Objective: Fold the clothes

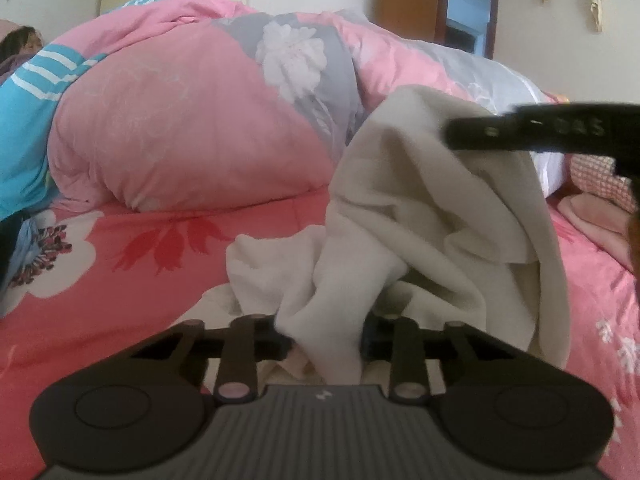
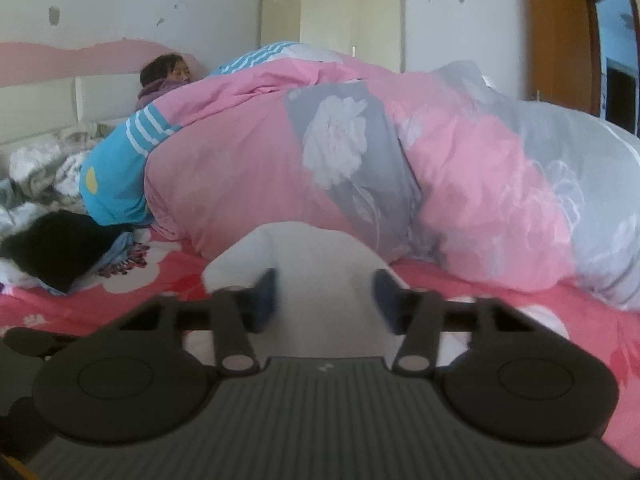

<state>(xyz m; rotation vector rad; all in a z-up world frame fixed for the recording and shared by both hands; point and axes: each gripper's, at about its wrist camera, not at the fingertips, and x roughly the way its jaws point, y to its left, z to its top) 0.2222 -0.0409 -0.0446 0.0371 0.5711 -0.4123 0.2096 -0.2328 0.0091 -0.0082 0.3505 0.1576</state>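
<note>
Your left gripper (image 1: 326, 340) clamped on the cream garment (image 1: 432, 216), your right gripper (image 2: 324, 300) seemingly pinching its fold, red flowered bedsheet (image 1: 140, 264) beneath, pink quilt (image 2: 260, 168) behind.

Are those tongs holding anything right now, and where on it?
Both tongs, left and right, grip the cream cloth: each pinches a bunched fold of it, lifted above the bed.

Black ribbed gripper (image 1: 324, 344) bodies, round side discs.
</note>
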